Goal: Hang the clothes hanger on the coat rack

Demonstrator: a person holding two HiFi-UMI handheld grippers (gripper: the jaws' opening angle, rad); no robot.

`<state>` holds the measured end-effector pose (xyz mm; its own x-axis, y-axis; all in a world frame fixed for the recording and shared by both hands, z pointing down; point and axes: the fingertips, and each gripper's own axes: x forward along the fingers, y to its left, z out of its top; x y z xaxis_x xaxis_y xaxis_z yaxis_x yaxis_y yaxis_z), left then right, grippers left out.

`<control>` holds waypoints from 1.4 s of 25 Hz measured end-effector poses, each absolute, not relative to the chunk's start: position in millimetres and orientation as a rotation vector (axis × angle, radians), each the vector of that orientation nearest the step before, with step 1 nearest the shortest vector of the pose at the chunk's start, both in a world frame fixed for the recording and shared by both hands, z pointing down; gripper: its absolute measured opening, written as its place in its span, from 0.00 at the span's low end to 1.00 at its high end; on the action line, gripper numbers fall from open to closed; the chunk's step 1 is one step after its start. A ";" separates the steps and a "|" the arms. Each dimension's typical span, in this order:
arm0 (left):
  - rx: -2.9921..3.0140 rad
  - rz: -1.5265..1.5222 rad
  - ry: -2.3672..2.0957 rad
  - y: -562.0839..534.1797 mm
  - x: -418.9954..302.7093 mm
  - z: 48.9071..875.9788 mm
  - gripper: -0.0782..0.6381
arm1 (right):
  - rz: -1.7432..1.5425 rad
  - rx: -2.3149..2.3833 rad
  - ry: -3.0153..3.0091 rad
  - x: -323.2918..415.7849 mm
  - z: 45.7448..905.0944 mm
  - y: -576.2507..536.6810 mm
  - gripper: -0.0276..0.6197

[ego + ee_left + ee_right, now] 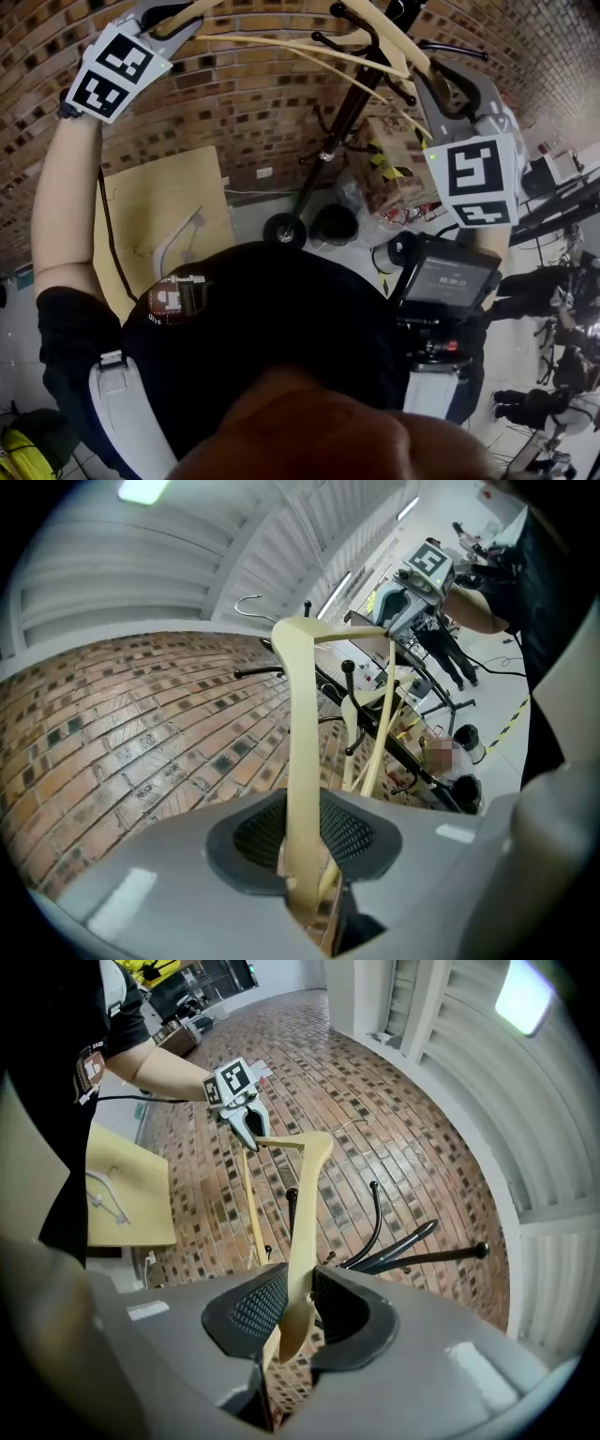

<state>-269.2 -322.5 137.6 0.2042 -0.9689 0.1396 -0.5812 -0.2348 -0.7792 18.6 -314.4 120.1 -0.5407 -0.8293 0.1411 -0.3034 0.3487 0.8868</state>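
I hold the pale wooden clothes hanger [305, 1204] aloft beside the hooks of the black metal coat rack [412, 1238], the left gripper [305, 855] and right gripper [295, 1312] each with fingers clamped on one end.

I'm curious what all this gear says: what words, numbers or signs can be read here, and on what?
Small screen: pale digits, too blurred to read.
Sleeve patch: print too small to read.
Marker cubes: black-and-white square patterns only, no words.
Nothing else legible.
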 end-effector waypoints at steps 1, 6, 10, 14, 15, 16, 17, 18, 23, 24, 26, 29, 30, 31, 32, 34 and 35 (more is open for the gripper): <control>-1.911 -0.855 1.441 -328.2 -270.4 132.9 0.24 | -1.156 0.985 -2.011 17.4 112.5 -318.3 0.20; -1.970 -0.831 1.467 -360.6 -276.8 123.5 0.24 | -1.171 0.980 -1.946 9.2 87.7 -343.6 0.20; -2.022 -0.791 1.512 -380.1 -282.2 127.0 0.24 | -1.180 0.967 -1.909 3.0 81.0 -359.8 0.20; -2.054 -0.794 1.542 -397.8 -282.4 133.7 0.25 | -1.160 0.927 -1.914 3.3 83.0 -375.8 0.20; -2.061 -0.796 1.548 -400.9 -280.5 136.7 0.25 | -1.159 0.914 -1.918 4.9 84.9 -379.6 0.20; -2.065 -0.798 1.554 -403.2 -278.0 140.7 0.25 | -1.162 0.902 -1.921 7.1 86.8 -382.7 0.20; -2.066 -0.800 1.560 -404.6 -275.5 144.8 0.25 | -1.170 0.891 -1.922 9.7 88.2 -385.2 0.20; -2.062 -0.802 1.567 -404.9 -273.0 148.1 0.25 | -1.183 0.883 -1.921 12.3 88.9 -386.9 0.20; -1.984 -0.819 1.601 -390.2 -260.2 135.1 0.24 | -1.263 0.854 -1.944 24.7 80.4 -385.9 0.20; -1.963 -0.827 1.606 -384.4 -258.4 128.5 0.24 | -1.277 0.845 -1.961 26.7 76.6 -383.8 0.20; -1.923 -0.853 1.611 -371.1 -256.3 114.9 0.24 | -1.304 0.824 -1.996 29.3 69.5 -376.7 0.20; -1.881 -0.920 1.604 -355.3 -254.3 106.3 0.24 | -1.325 0.787 -2.027 31.3 68.7 -364.9 0.20; -1.877 -0.932 1.602 -352.3 -254.0 106.7 0.24 | -1.329 0.780 -2.036 31.7 70.2 -361.6 0.20; -1.874 -0.931 1.601 -349.6 -254.0 107.2 0.24 | -1.334 0.777 -2.046 31.8 71.8 -358.0 0.20; -1.872 -0.921 1.599 -346.7 -254.4 107.8 0.24 | -1.342 0.777 -2.054 31.5 73.4 -353.7 0.20; -1.872 -0.896 1.593 -341.7 -257.4 111.5 0.24 | -1.367 0.776 -2.054 28.2 75.5 -344.5 0.20; -1.873 -0.885 1.589 -339.8 -260.4 113.2 0.24 | -1.378 0.770 -2.052 25.1 75.8 -340.4 0.20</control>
